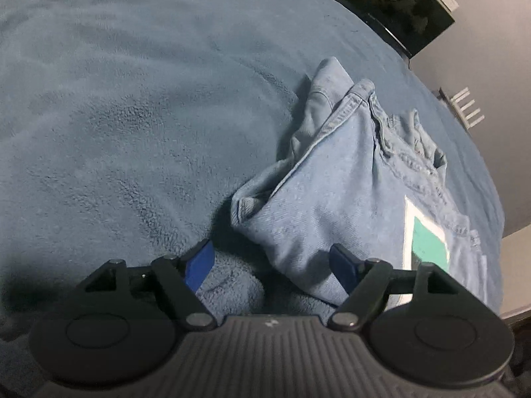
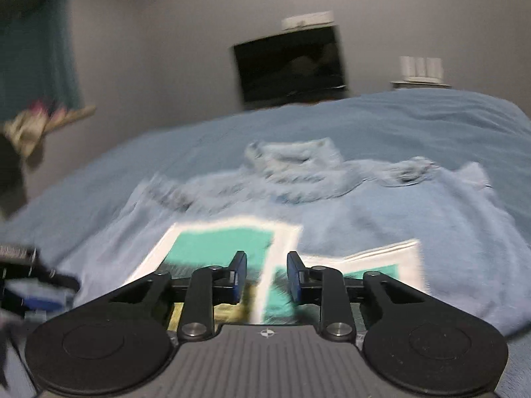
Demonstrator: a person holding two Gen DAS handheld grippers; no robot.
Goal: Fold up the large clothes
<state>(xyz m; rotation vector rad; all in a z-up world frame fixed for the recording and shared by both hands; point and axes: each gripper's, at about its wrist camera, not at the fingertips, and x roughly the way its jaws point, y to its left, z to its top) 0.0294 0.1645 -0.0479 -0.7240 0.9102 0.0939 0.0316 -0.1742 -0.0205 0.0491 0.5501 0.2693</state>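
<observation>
**Fold large clothes: garment position relative to tongs**

Light-blue sweatshirt (image 1: 348,199) spread on a bed (image 1: 132,99) covered in blue fleece, collar toward the far edge, printed white-and-teal panel (image 2: 219,242) toward the near edge. Partly folded: one side lapped inward, cuff (image 1: 245,205) lying at the fold's near corner.

Left tongs (image 1: 272,262): open wide, nothing gripped. Left pad over bare fleece, right pad over the sweatshirt's near corner; folded edge running between them, away and to the right. Contact with the cloth not determinable.

Right tongs (image 2: 267,277): narrowed to a small gap, a raised white fold of the printed panel standing between the pads. Picture blurred; pinch on the fold not confirmed. No clamp assumed.

Long axis of the sweatshirt: from the near edge, under the right tongs, toward the collar (image 2: 292,156) at the far side. Right tongs centred on the hem side, therefore nearer the bulk of the garment; left tongs at its left flank.

Probable next move: hem carried toward the collar along that axis.
</observation>
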